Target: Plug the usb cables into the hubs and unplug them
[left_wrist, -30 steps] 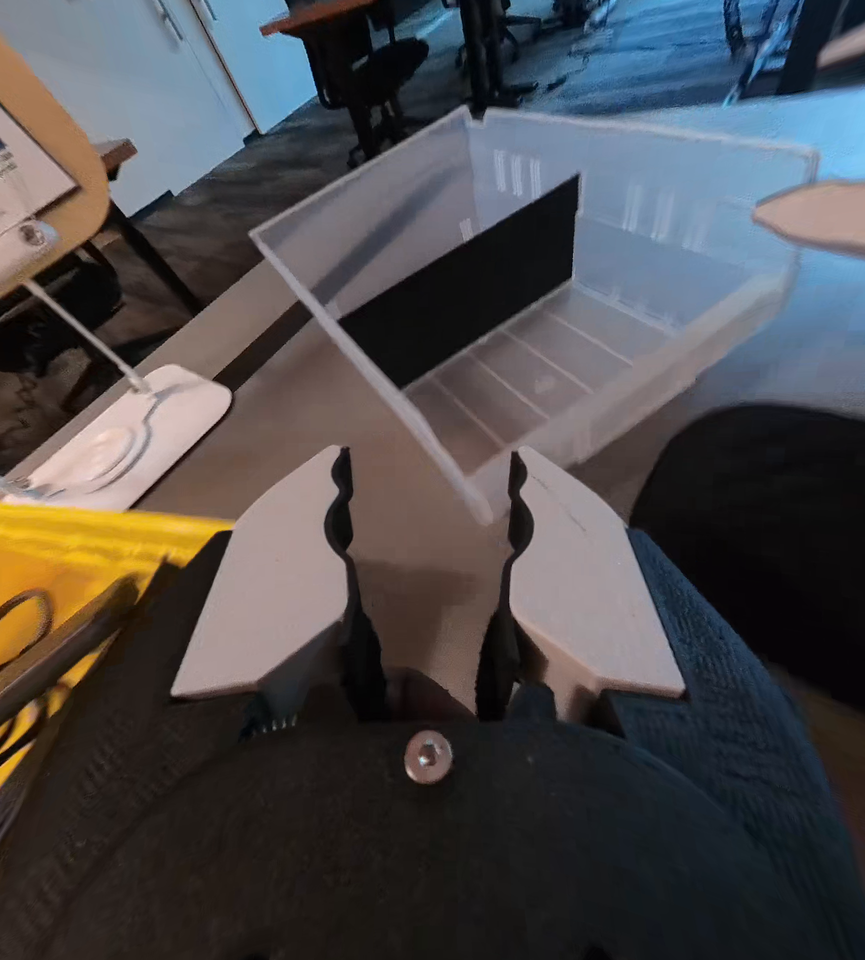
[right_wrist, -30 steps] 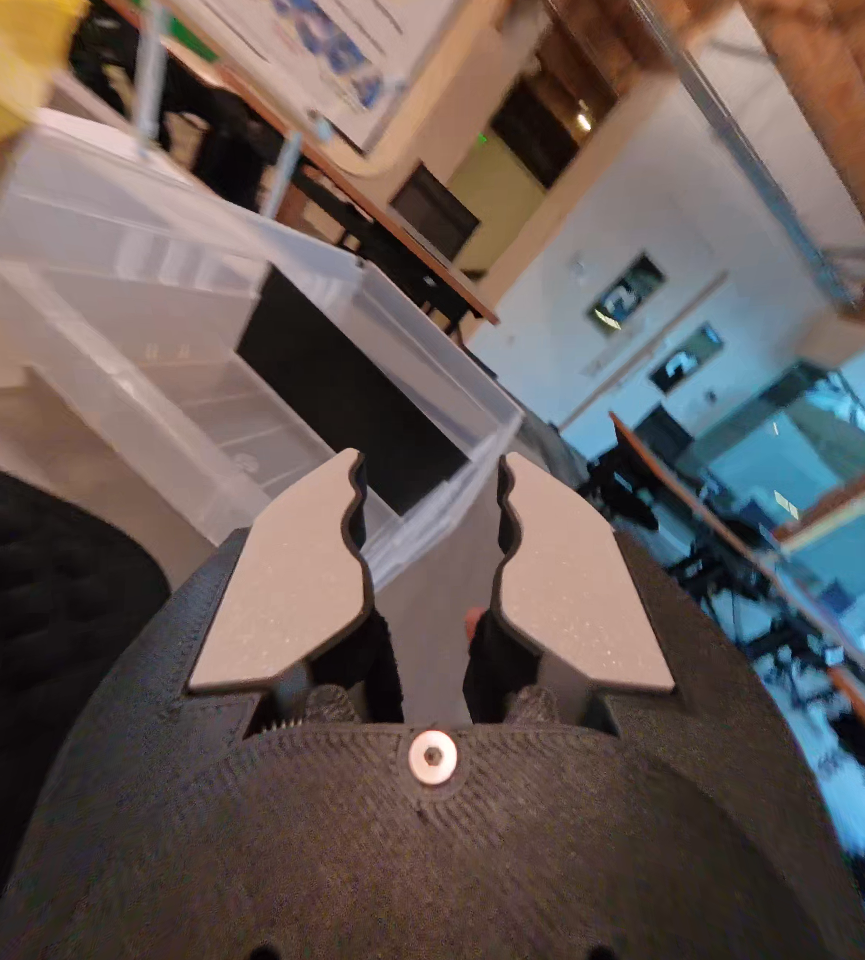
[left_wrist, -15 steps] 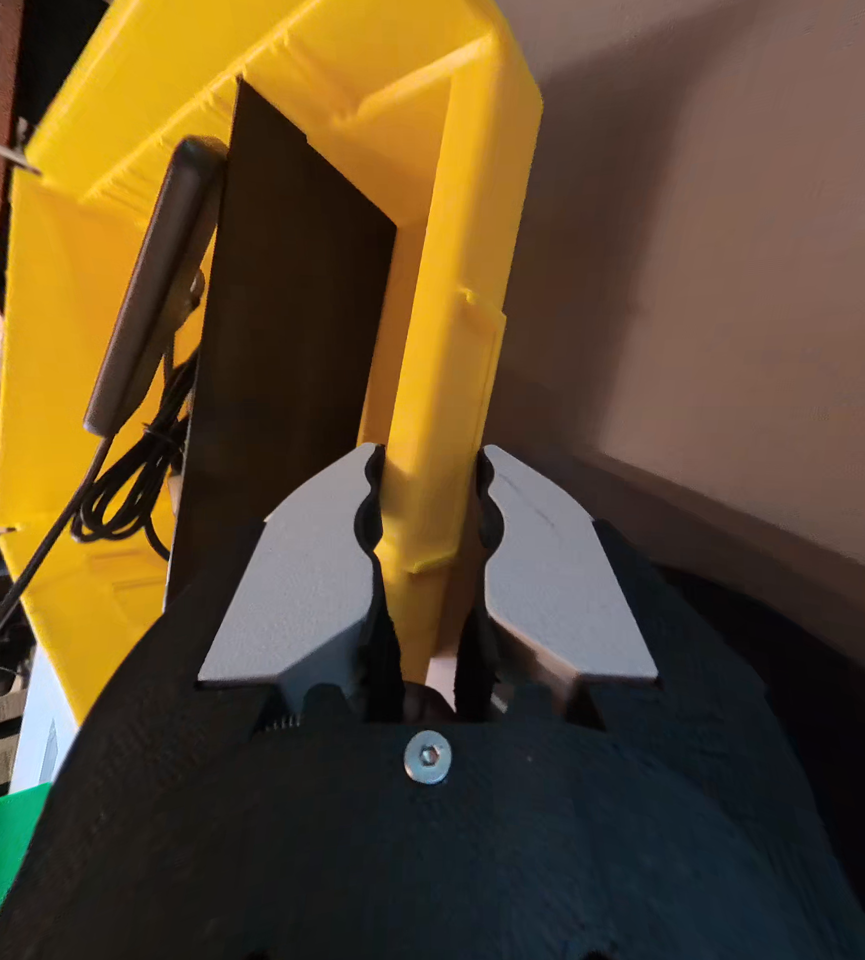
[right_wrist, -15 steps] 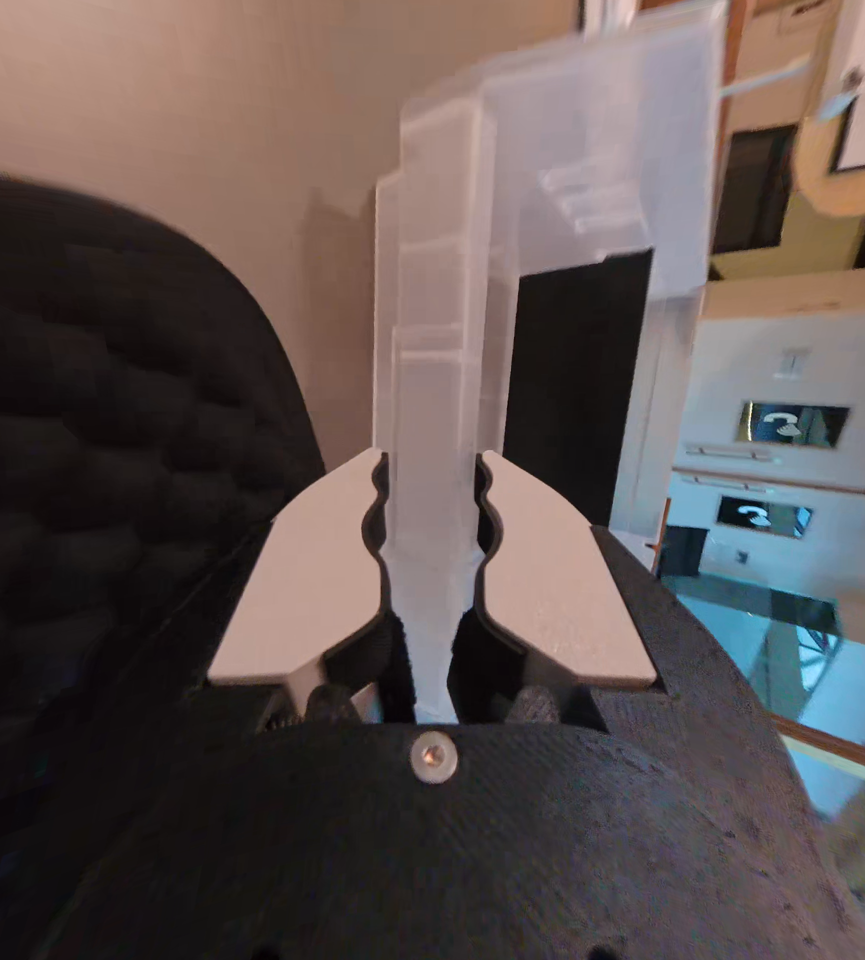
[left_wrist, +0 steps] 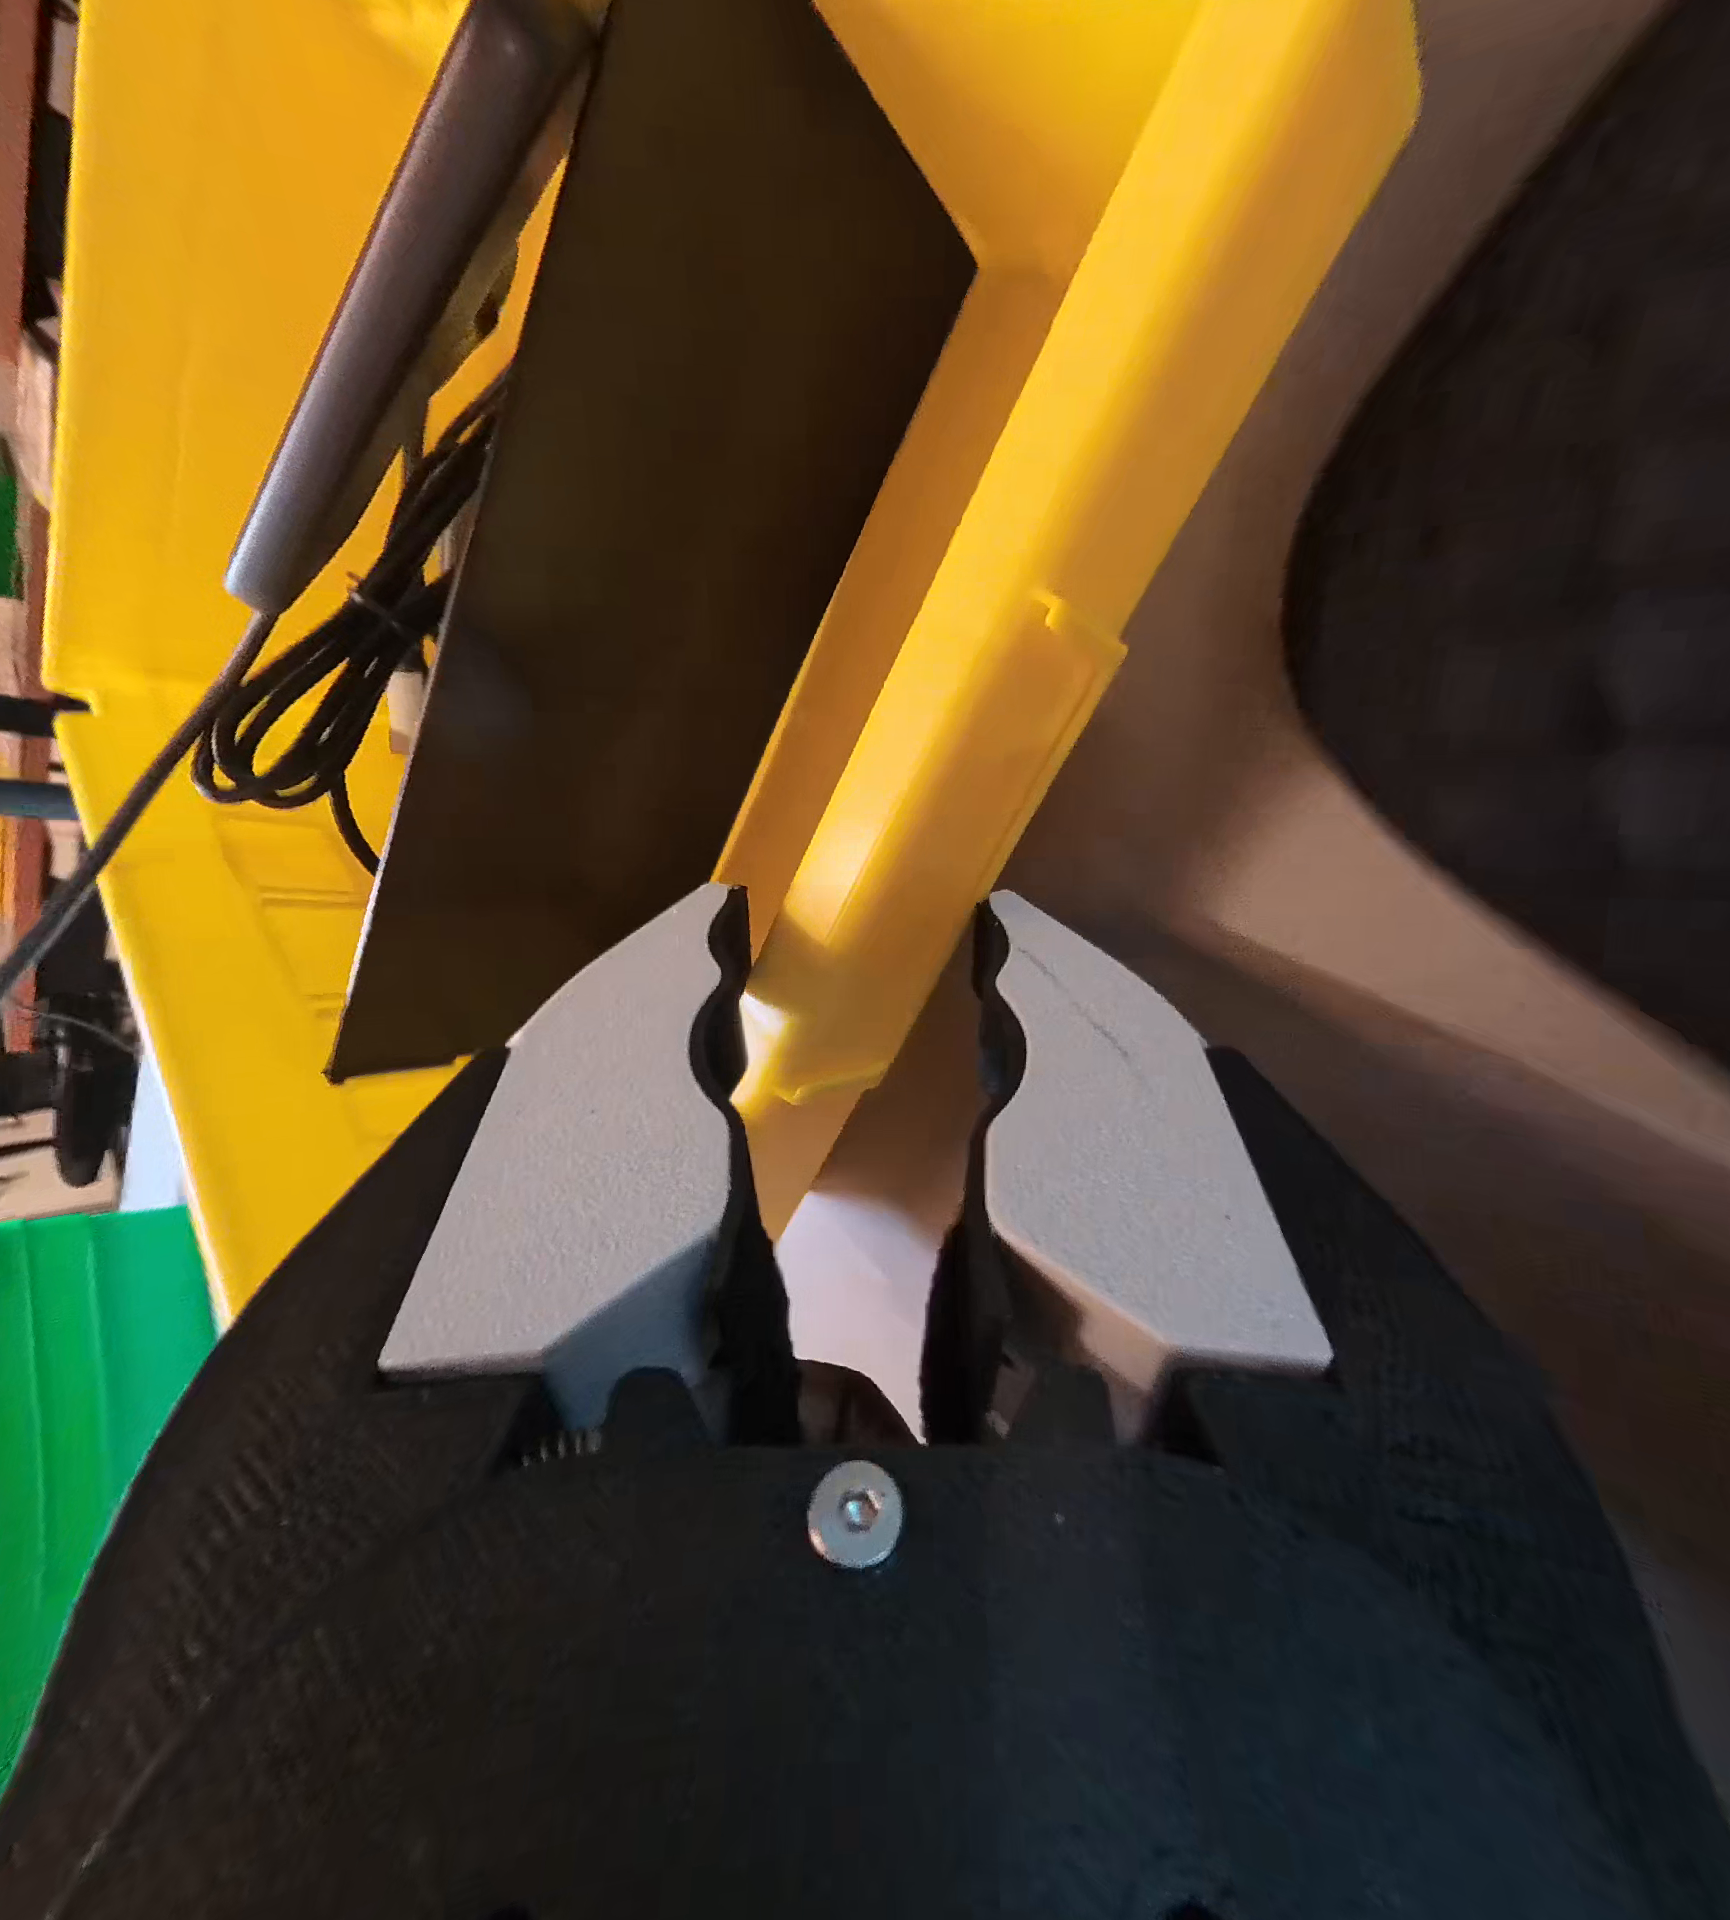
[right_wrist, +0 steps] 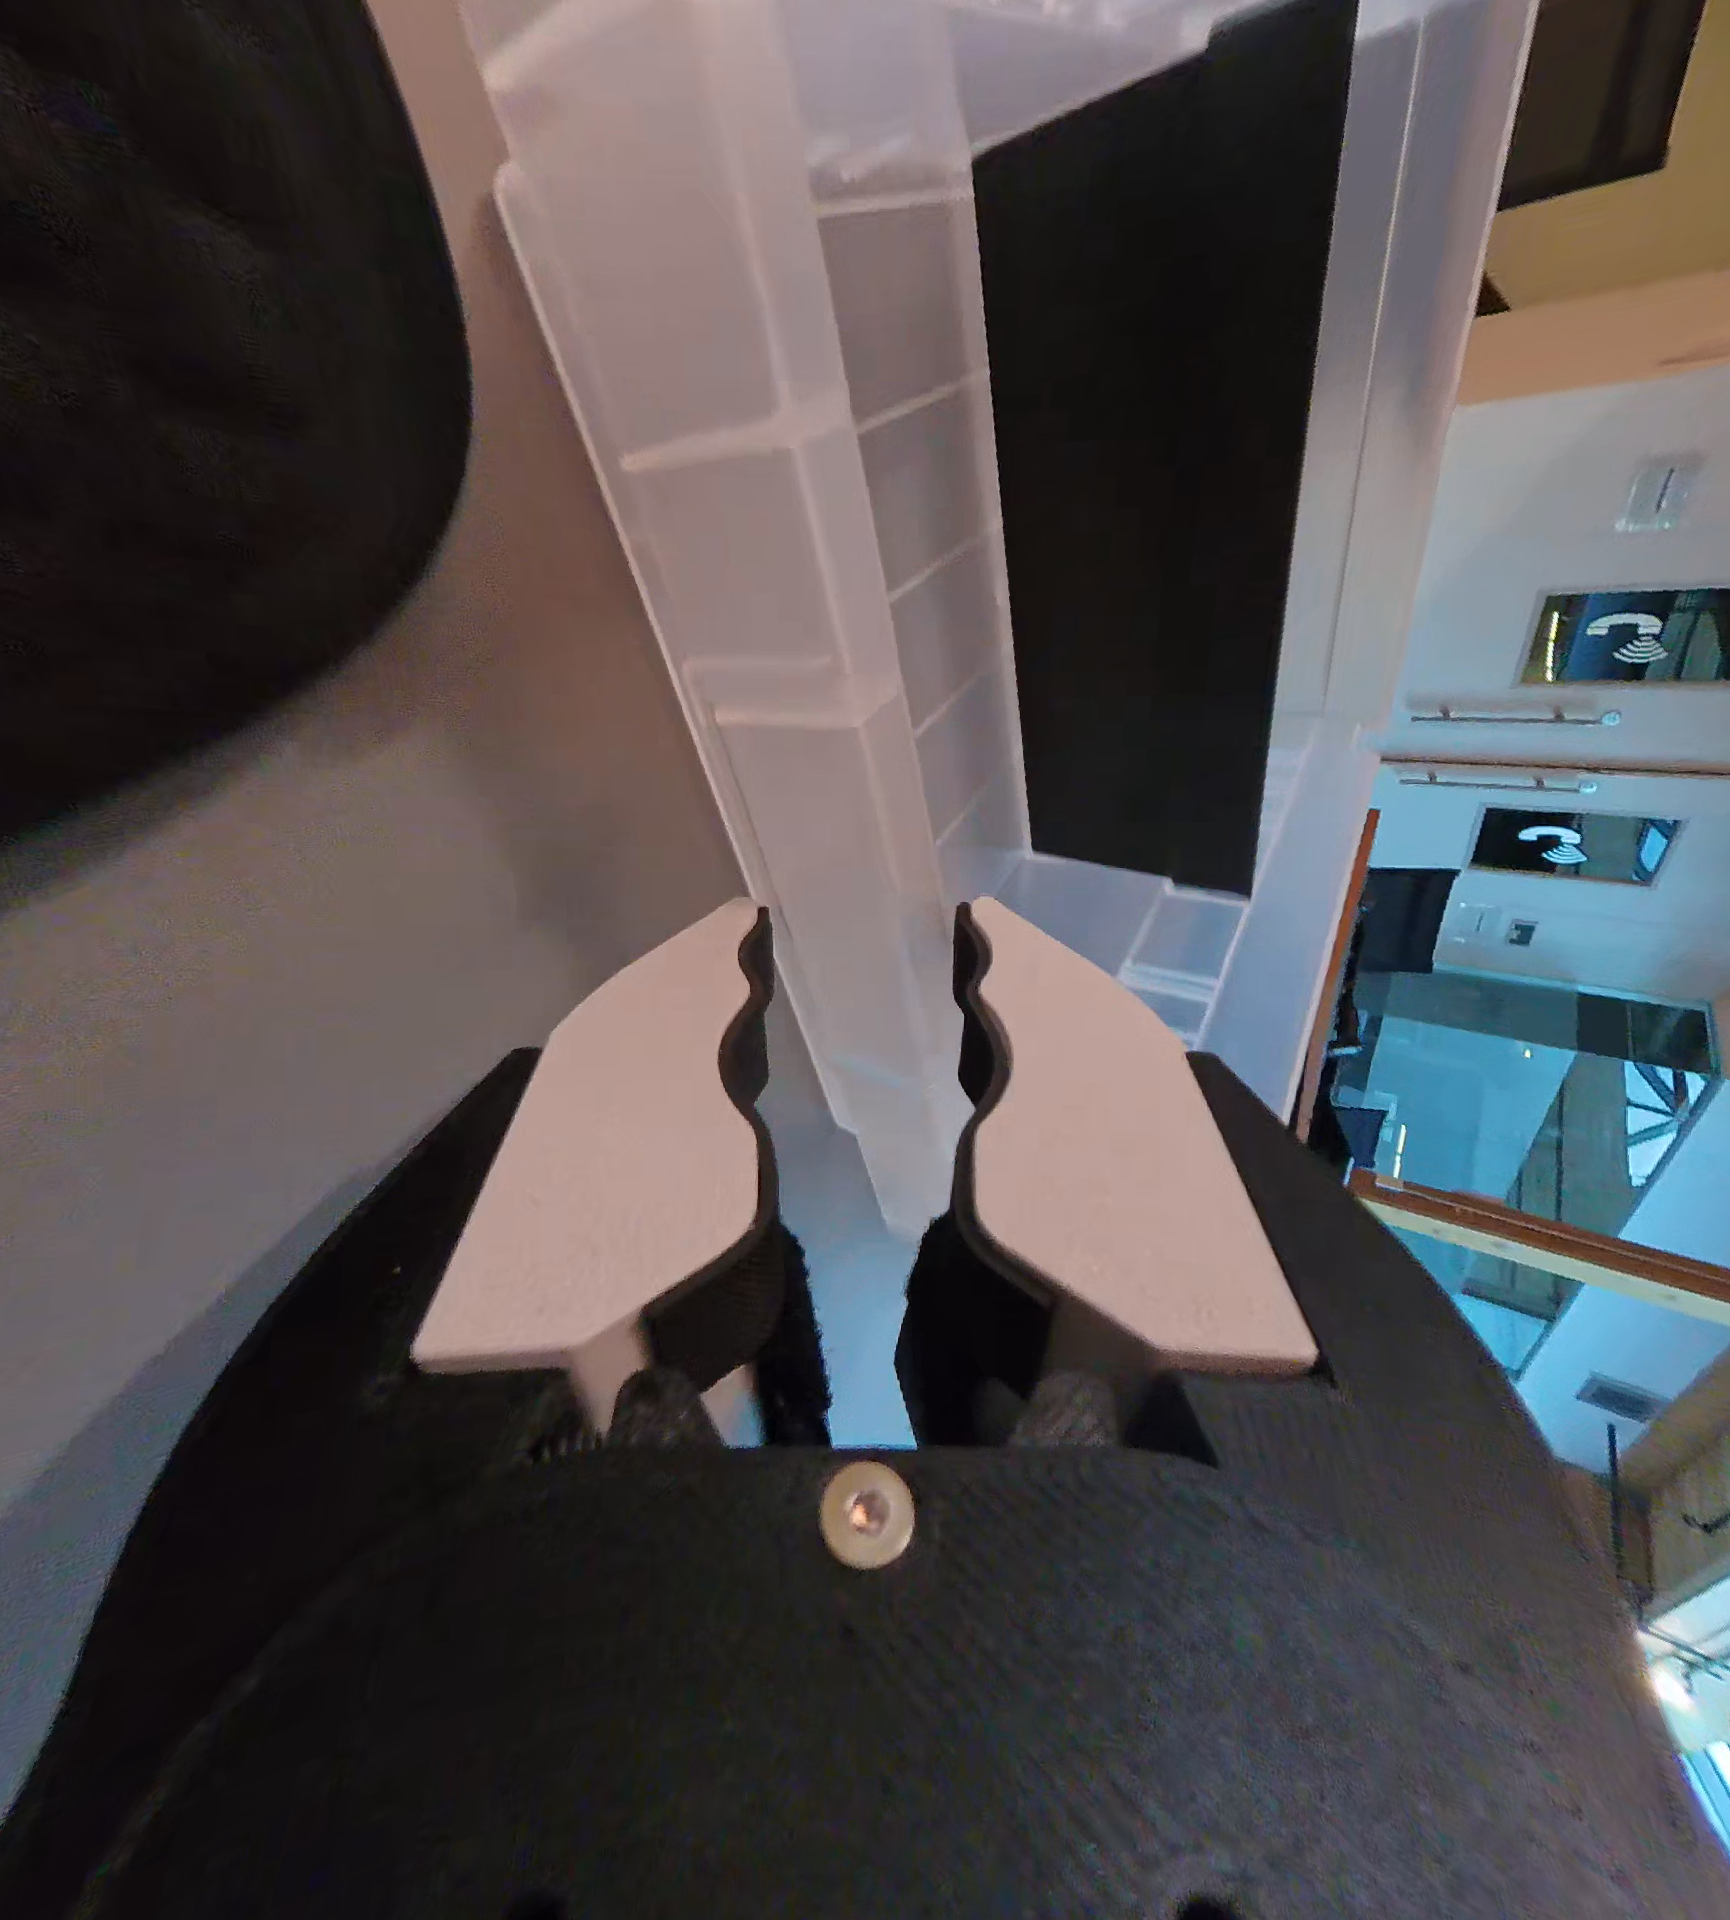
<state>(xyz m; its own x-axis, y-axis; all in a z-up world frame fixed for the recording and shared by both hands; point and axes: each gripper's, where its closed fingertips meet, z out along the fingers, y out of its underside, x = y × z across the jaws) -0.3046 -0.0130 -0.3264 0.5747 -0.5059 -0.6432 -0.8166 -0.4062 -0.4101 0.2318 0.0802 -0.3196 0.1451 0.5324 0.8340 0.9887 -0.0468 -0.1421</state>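
Note:
In the left wrist view my left gripper (left_wrist: pixel 861 904) is shut on the front rim of a yellow bin (left_wrist: pixel 996 623), which crosses the jaws at a slant. Inside the bin a dark grey USB hub (left_wrist: pixel 393 301) lies against a black divider (left_wrist: pixel 695 520), with a coiled black cable (left_wrist: pixel 321 707) below it. In the right wrist view my right gripper (right_wrist: pixel 858 914) is shut on the front wall of a clear plastic bin (right_wrist: pixel 767 520) that has a black divider (right_wrist: pixel 1141 468) inside. No hub or cable shows in the clear bin.
A black textured mat lies on the beige table beside both bins, in the left wrist view (left_wrist: pixel 1619 520) and in the right wrist view (right_wrist: pixel 113 364). A green bin (left_wrist: pixel 61 1455) stands left of the yellow one. Office furniture and walls show behind.
Both grippers went from open above the table to closed on bin rims. Since half a second ago the yellow bin and the clear bin both sit at a slant in the jaws.

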